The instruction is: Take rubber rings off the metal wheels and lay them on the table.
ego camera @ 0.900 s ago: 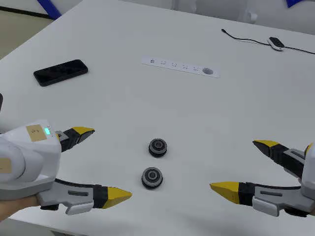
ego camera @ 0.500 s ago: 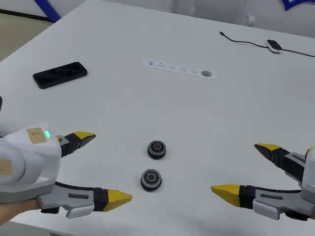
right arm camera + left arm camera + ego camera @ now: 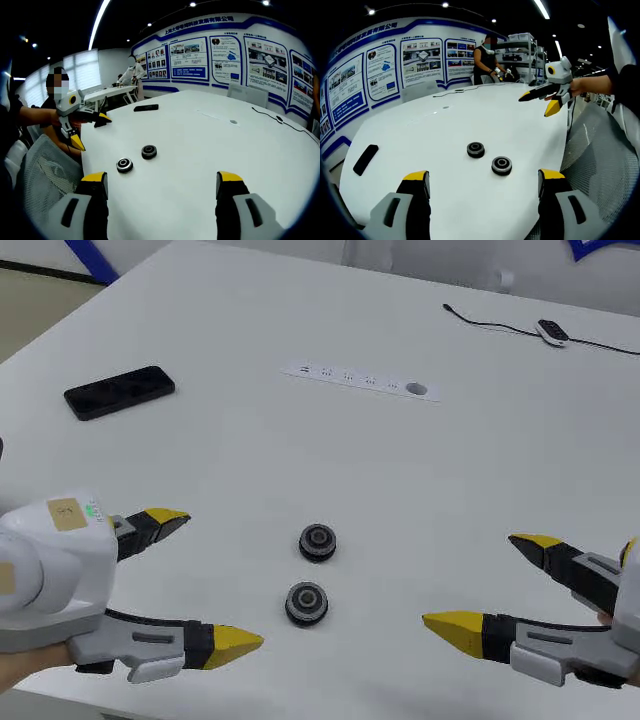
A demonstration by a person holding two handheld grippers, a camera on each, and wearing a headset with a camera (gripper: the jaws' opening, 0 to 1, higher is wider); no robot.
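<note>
Two small metal wheels with black rubber rings lie flat on the white table (image 3: 250,450): the farther wheel (image 3: 318,542) and the nearer wheel (image 3: 306,603). They also appear in the left gripper view as wheel (image 3: 475,149) and wheel (image 3: 501,165), and in the right gripper view as wheel (image 3: 149,151) and wheel (image 3: 124,165). My left gripper (image 3: 208,580) hovers open to the left of them, nothing between its yellow-tipped jaws. My right gripper (image 3: 482,581) hovers open to their right, also holding nothing. Both stand well apart from the wheels.
A black phone (image 3: 120,391) lies at the far left. A white power strip (image 3: 360,381) runs across the table's middle back. A black cable with a small remote (image 3: 551,332) sits at the far right. People stand behind the table in the gripper views.
Only the head camera has shifted slightly; the wheels lie where they were and both grippers stay open in nearly the same places.
</note>
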